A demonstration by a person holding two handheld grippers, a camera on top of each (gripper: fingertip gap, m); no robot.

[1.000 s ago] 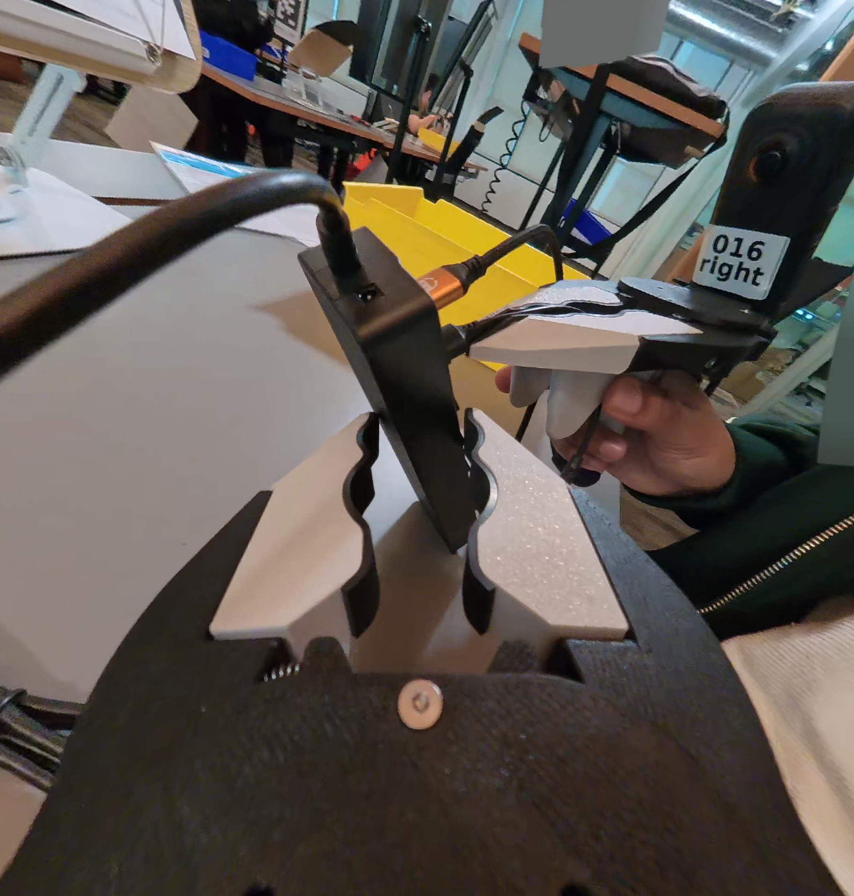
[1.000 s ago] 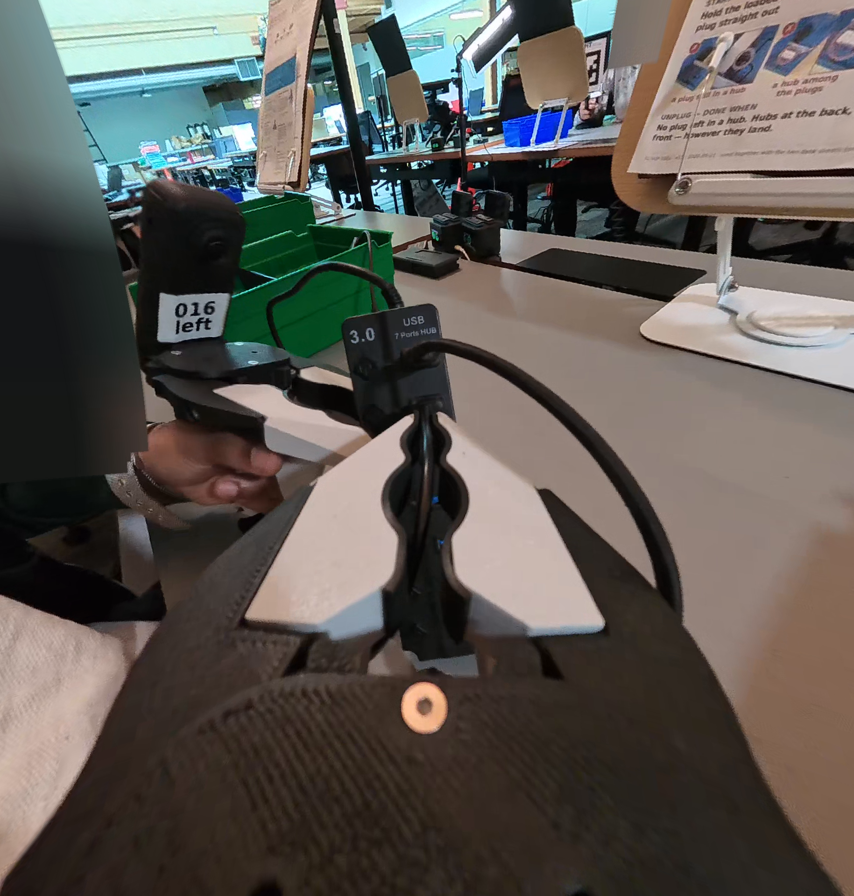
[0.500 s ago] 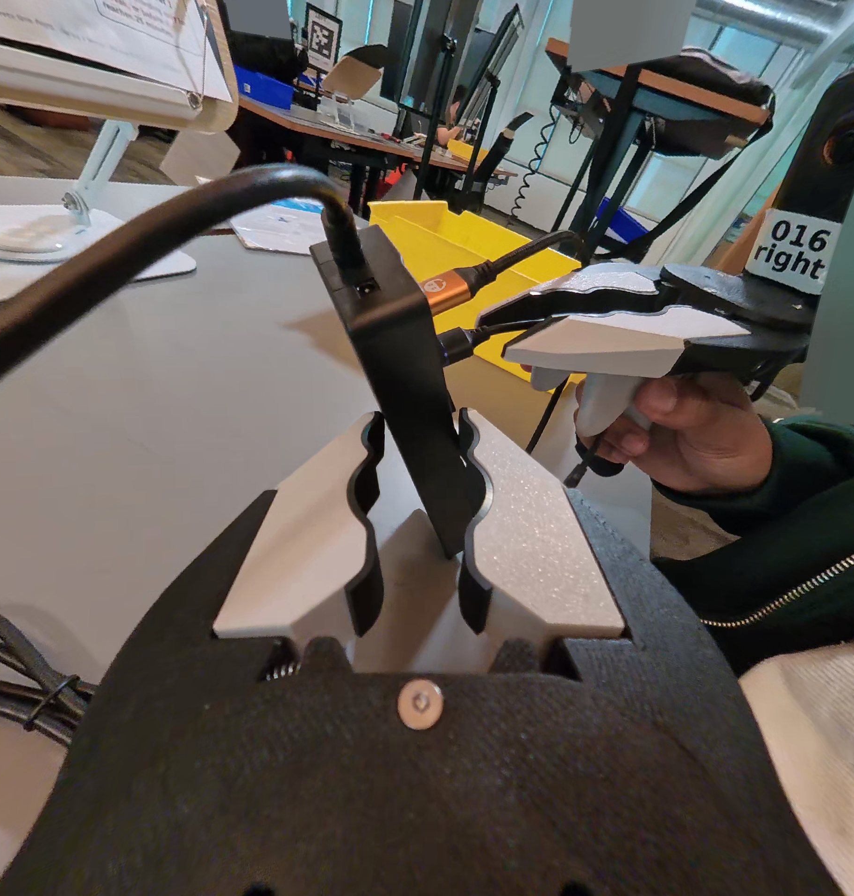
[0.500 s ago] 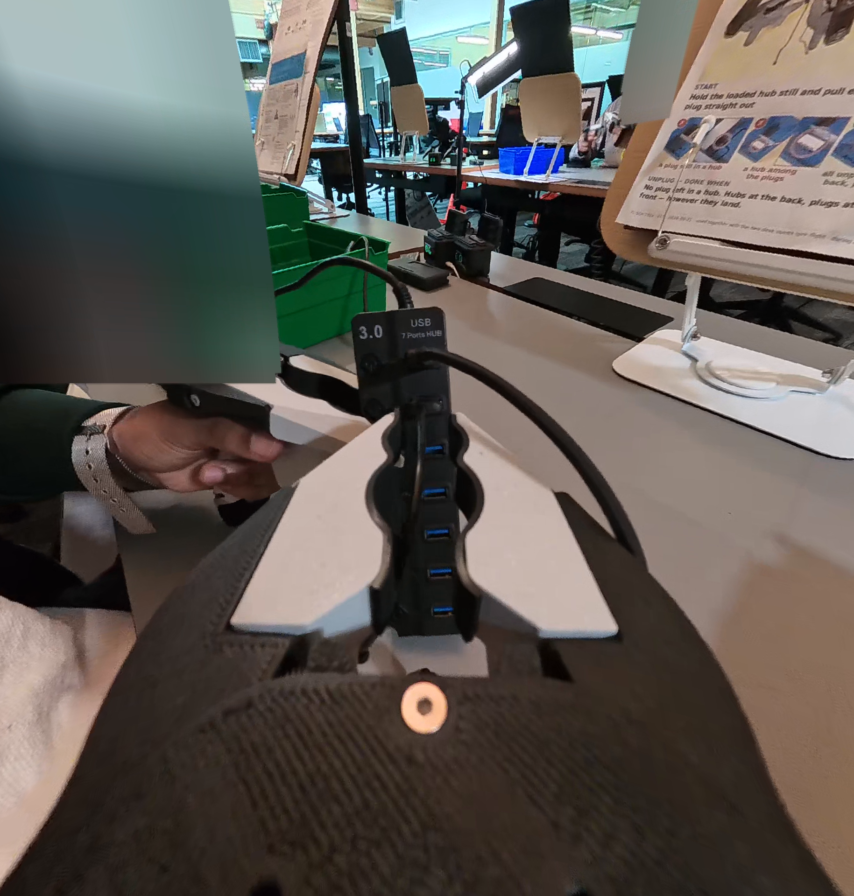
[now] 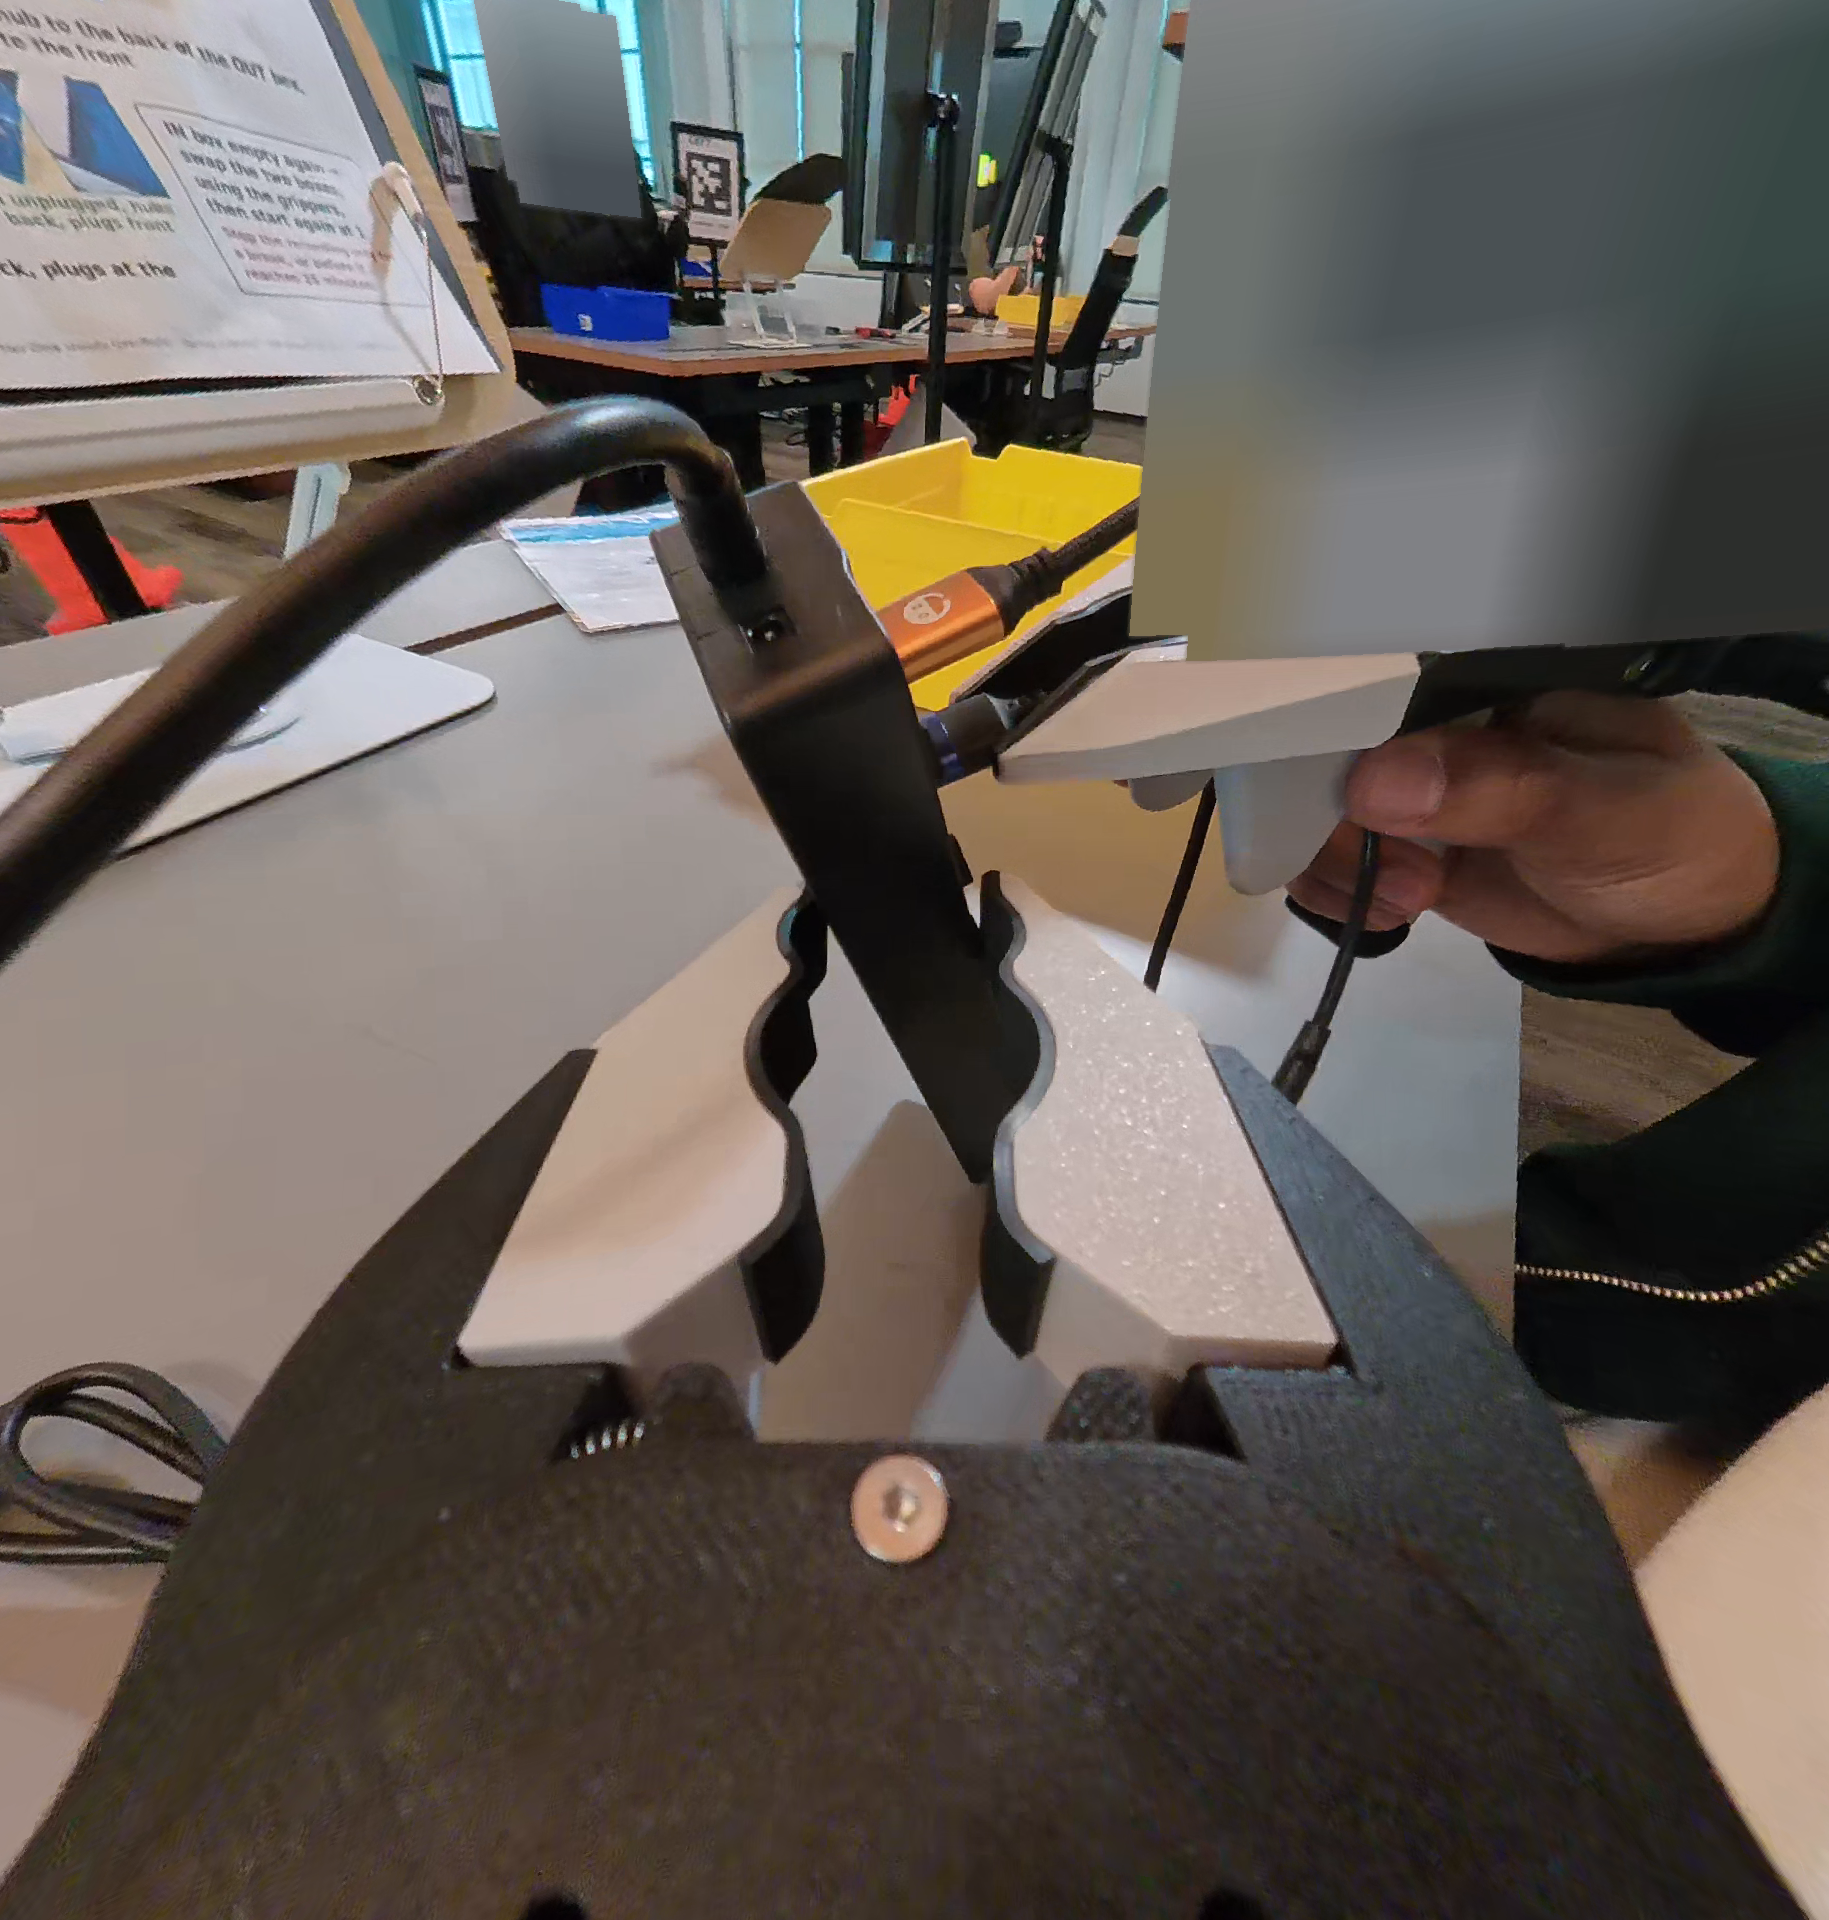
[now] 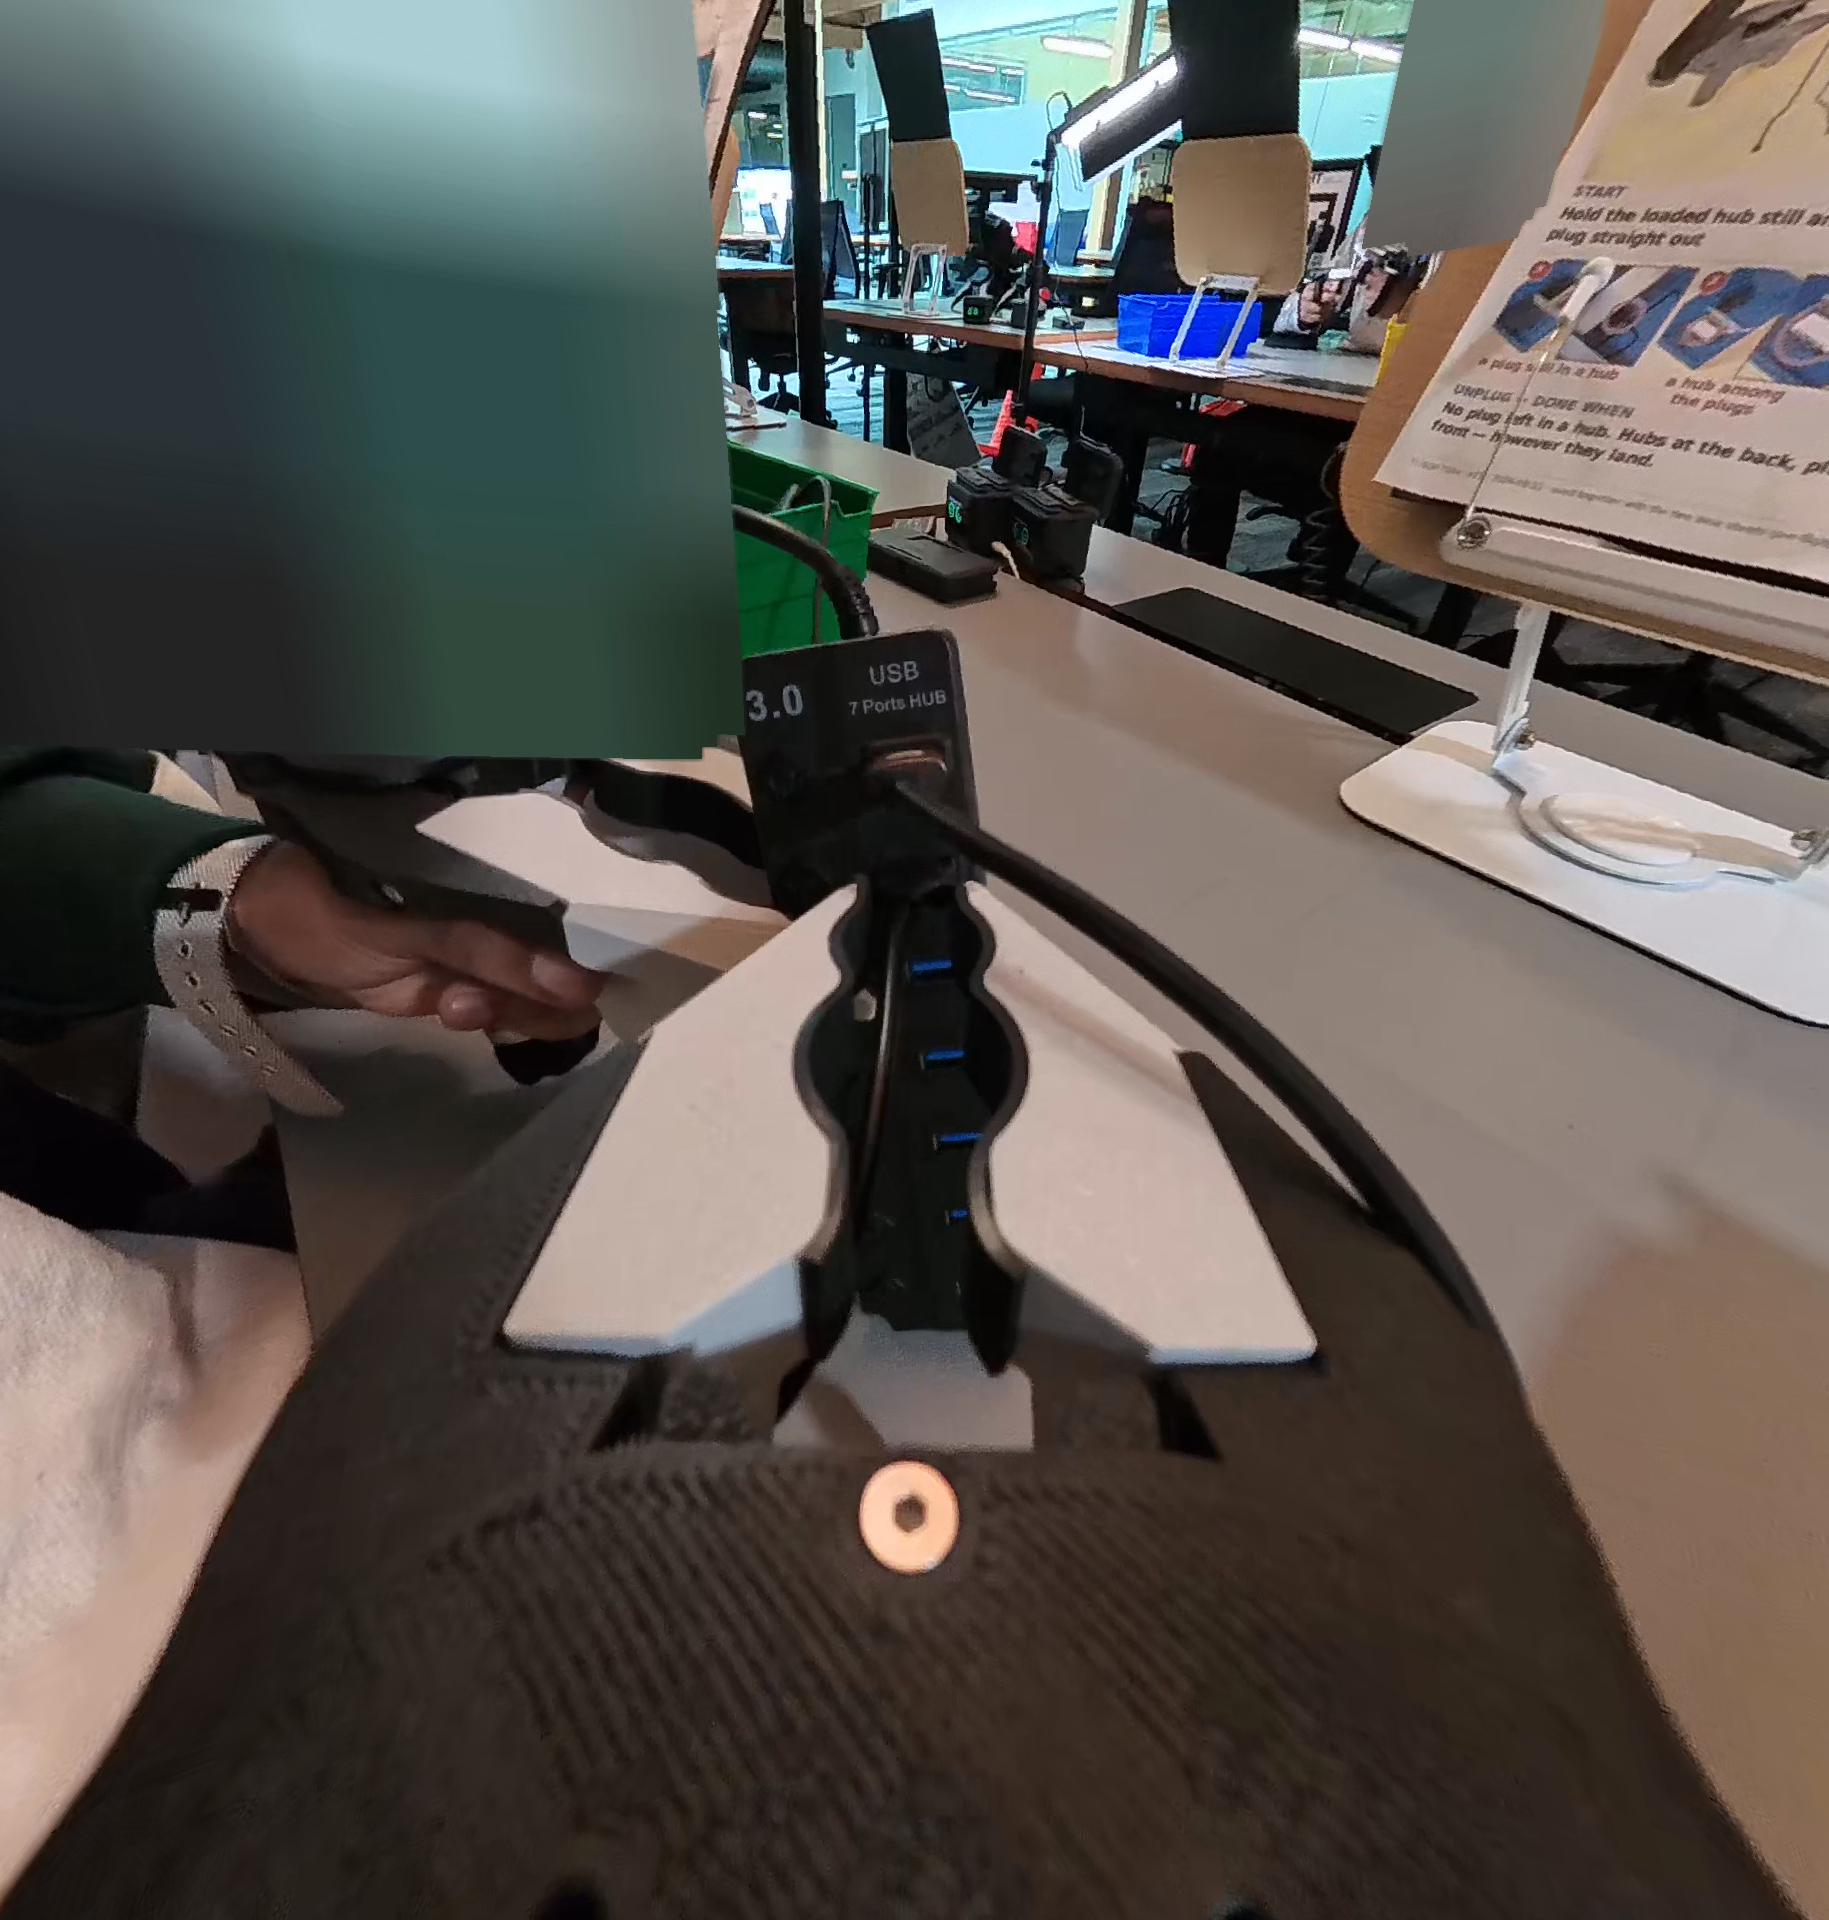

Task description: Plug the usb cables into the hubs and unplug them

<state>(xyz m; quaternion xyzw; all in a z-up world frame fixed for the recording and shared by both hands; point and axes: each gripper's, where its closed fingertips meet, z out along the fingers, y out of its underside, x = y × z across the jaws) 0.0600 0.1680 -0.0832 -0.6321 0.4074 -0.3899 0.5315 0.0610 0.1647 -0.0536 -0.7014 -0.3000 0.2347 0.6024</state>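
My left gripper (image 5: 894, 904) is shut on the lower end of a black USB hub (image 5: 837, 727) and holds it tilted above the grey table. The hub's thick black lead (image 5: 297, 582) arcs away to the left. An orange plug (image 5: 936, 623) sits in the hub's top port. My right gripper (image 6: 905, 883) is shut on a black plug (image 6: 905, 847) in the port below it, with its thin cable (image 6: 874, 1091) running back between the fingers. Several empty blue ports (image 6: 941, 1058) show on the hub (image 6: 858, 707). In the left wrist view the right gripper (image 5: 993, 743) reaches in from the right.
A yellow bin (image 5: 951, 520) stands behind the hub and a green bin (image 6: 796, 561) at the far left of the table. A document stand with a white base (image 6: 1616, 862) is on the right. A coiled black cable (image 5: 68, 1455) lies near the table's front.
Both grippers have swung round together with the hub, which now sits more tilted. More of its ports show between my right fingers. Both grips have held.
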